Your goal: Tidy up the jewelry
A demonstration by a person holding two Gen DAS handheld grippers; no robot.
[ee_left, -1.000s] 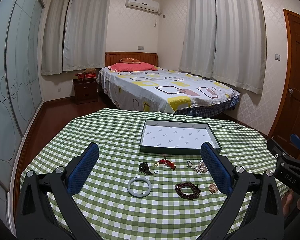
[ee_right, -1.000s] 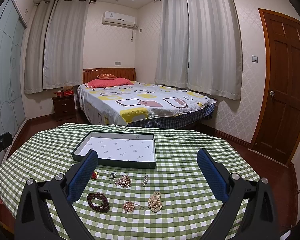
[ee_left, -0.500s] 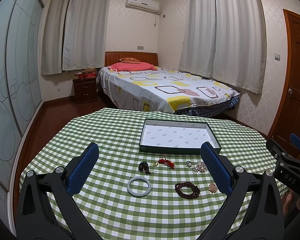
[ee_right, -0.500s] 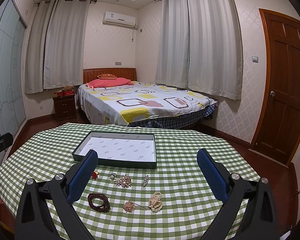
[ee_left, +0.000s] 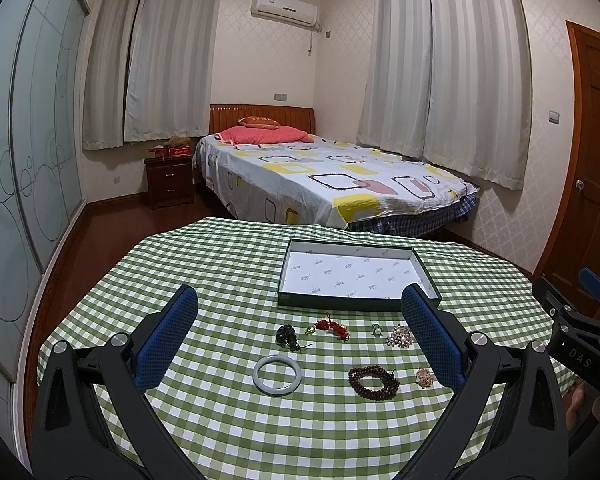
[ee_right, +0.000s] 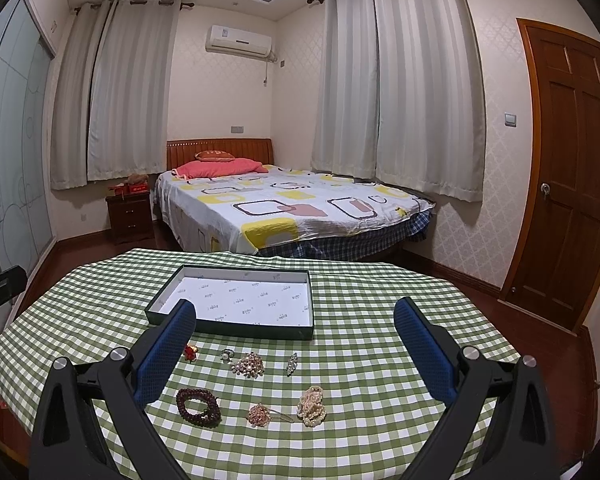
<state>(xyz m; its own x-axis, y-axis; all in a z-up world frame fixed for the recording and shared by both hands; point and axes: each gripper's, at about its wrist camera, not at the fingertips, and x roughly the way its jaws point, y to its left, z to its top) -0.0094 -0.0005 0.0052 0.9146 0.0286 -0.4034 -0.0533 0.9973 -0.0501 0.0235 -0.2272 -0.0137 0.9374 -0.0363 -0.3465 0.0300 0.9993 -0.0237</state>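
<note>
Jewelry lies in two loose rows on a green checked tablecloth in front of a dark shallow box [ee_left: 292,299] [ee_right: 236,329] lined with white paper. In the left wrist view I see a pale jade bangle [ee_left: 277,369], a dark bead charm [ee_left: 287,335], a red knotted charm [ee_left: 329,326], a ring [ee_left: 376,329], a pearl brooch [ee_left: 399,337] and a dark red bead bracelet [ee_left: 374,381]. The right wrist view adds a pearl bracelet [ee_right: 312,400], a pink flower pin [ee_right: 259,414] and a small crystal clip [ee_right: 292,363]. My left gripper [ee_left: 300,332] and right gripper [ee_right: 294,340] hover open above the pieces, holding nothing.
The round table's edge [ee_left: 60,332] drops to a dark wood floor. A bed [ee_left: 324,176] stands beyond the table, a nightstand [ee_left: 170,180] to its left, a wooden door [ee_right: 568,176] at the right. The right gripper's body [ee_left: 580,344] shows at the left view's right edge.
</note>
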